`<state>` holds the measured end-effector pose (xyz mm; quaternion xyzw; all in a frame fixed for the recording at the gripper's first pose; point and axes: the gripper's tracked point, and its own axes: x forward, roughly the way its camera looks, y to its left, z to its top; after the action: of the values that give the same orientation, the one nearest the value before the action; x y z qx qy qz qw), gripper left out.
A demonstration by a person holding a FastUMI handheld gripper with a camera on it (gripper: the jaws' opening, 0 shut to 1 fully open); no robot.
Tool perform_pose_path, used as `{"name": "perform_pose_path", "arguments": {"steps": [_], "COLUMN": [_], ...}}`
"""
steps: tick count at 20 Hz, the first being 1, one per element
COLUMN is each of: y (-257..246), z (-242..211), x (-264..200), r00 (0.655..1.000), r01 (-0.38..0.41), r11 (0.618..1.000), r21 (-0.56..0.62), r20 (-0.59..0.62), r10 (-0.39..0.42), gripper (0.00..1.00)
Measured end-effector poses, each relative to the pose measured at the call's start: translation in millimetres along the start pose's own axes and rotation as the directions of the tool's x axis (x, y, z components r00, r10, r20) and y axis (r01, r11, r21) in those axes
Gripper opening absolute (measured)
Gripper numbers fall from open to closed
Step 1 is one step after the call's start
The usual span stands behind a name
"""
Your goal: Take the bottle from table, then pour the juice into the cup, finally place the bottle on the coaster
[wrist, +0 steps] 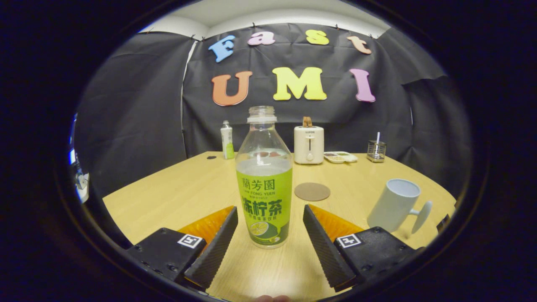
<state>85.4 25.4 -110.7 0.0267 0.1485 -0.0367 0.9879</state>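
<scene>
- Bottle point(264, 176) stands upright on the table point(168, 197), uncapped, part full of pale juice, green label facing the camera; it sits between the two fingers, near their tips
- Gripper point(270, 218) fingers stand apart, one on each side of the bottle, a clear gap showing on both sides; neither pad touches it
- Judgement on progress: the take step is barely begun; the fingers bracket the bottle but nothing is clamped or lifted
- Left to do, as I read it: close on the bottle, lift, pour, set down on the coaster
- Cup point(394, 205) stands right of the bottle, well apart from it, handle turned away from the bottle; its inside looks pale and I cannot tell whether it holds any liquid
- Coaster point(312, 191) lies flat and bare just beyond and right of the bottle, between bottle and cup
- Count, task things: one bottle, one cup, one coaster
- Count, other things, all far behind the bottle by the booth wall: one toaster point(308, 144), one small green-and-white bottle point(227, 140) to the left, one shallow tray point(340, 157) right of the toaster, one wire holder point(376, 151) with a straw-like stick further right
- One small dark spot point(211, 157) on the table near the small bottle; too small to name
</scene>
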Motion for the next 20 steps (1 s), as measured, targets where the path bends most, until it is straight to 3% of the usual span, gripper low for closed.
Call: {"name": "perform_pose_path", "arguments": {"steps": [10,16,20], "y": [7.9,2.3,6.4], "z": [-6.6,-2.4,1.5], "x": [26.7,30.2,31.0], "r00": [0.998,0.997,0.995], "r01": [0.002,0.013,-0.004], "r11": [1.000,0.997,0.991], "r21": [0.026,0.075,0.132], "r20": [-0.069,-0.081,-0.102], "r10": [0.000,-0.007,0.018], "gripper": [1.00,0.84,0.83]}}
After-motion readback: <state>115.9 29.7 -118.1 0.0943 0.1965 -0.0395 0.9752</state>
